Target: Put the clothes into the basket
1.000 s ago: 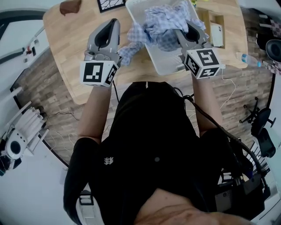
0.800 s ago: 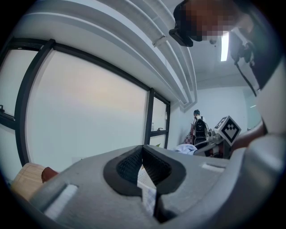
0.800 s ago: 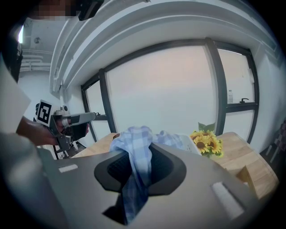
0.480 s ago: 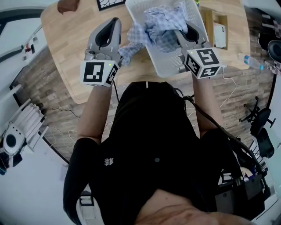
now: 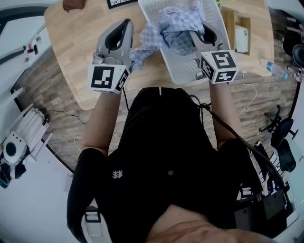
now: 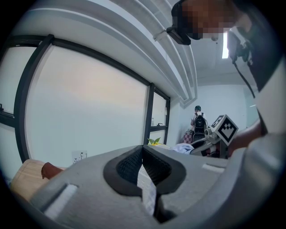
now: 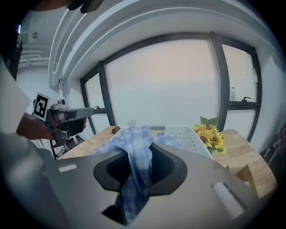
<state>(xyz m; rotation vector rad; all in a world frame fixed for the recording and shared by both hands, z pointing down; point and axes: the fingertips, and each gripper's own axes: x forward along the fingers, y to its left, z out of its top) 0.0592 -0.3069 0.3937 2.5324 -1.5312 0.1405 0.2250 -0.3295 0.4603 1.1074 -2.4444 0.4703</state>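
A blue-and-white checked shirt point(image 5: 173, 28) lies bunched in the white basket point(image 5: 183, 71), and one end of it hangs over the basket's left rim onto the table. My left gripper point(image 5: 127, 23) is shut on that hanging end just left of the basket; in the left gripper view a strip of the cloth point(image 6: 145, 188) is pinched between its jaws point(image 6: 143, 154). My right gripper point(image 5: 199, 29) is over the basket, shut on a fold of the shirt point(image 7: 136, 147) that drapes out between its jaws point(image 7: 138, 161).
The basket stands on a round wooden table point(image 5: 80, 47) near its front edge. A wooden box point(image 5: 237, 33) sits right of the basket, and a framed picture point(image 5: 118, 4) and a brown object point(image 5: 73, 4) lie at the back. Sunflowers point(image 7: 210, 136) stand behind the basket. A person point(image 6: 199, 123) stands far off.
Both grippers have shifted only slightly with the shirt. Their grips are the same.
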